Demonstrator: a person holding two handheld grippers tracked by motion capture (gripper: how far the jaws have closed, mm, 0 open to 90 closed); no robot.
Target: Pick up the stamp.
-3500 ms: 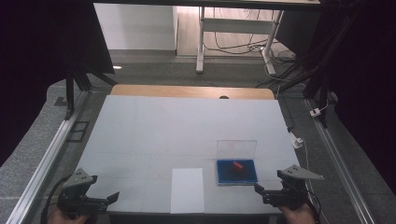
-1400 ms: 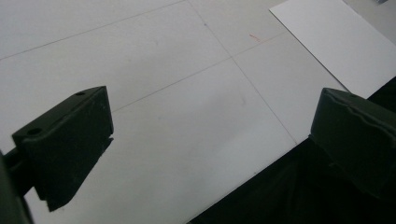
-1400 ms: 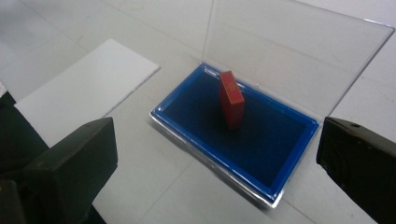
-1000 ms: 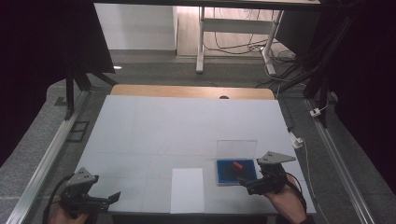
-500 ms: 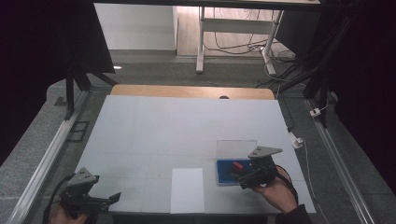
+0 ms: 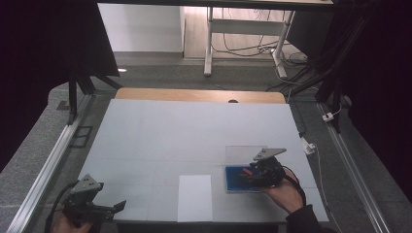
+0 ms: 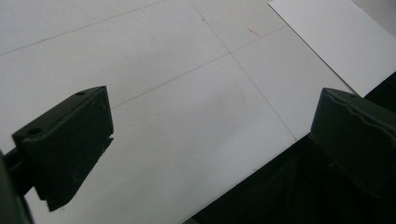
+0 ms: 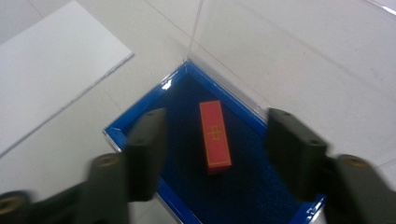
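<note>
In the high view the right gripper (image 6: 248, 175) covers much of the blue tray (image 6: 233, 187), so only a sliver of the red box (image 6: 246, 171) shows past it; the tray's clear lid (image 6: 240, 155) stands raised at the far side and is faint against the pale table (image 6: 194, 131). In the right gripper view the near corners of the tray (image 8: 140, 122) are cut off behind the blurred jaws. The tray is a shallow rectangle with a glossy blue rim and a dark blue, felt-like floor. On that floor lies the red box (image 8: 215, 136), a small oblong block with a thin gold border and a gold mark on top, apart from all four walls. The right gripper (image 8: 215, 154) hangs over the tray, jaws wide, one on either side of the box without touching it. A flat white sheet (image 6: 195, 198) lies near the front edge, just left of the tray. The left gripper (image 6: 114, 208), matte black, sits at the near left corner; in its own view (image 7: 205, 158) the jaws stand wide over bare table, holding nothing.
</note>
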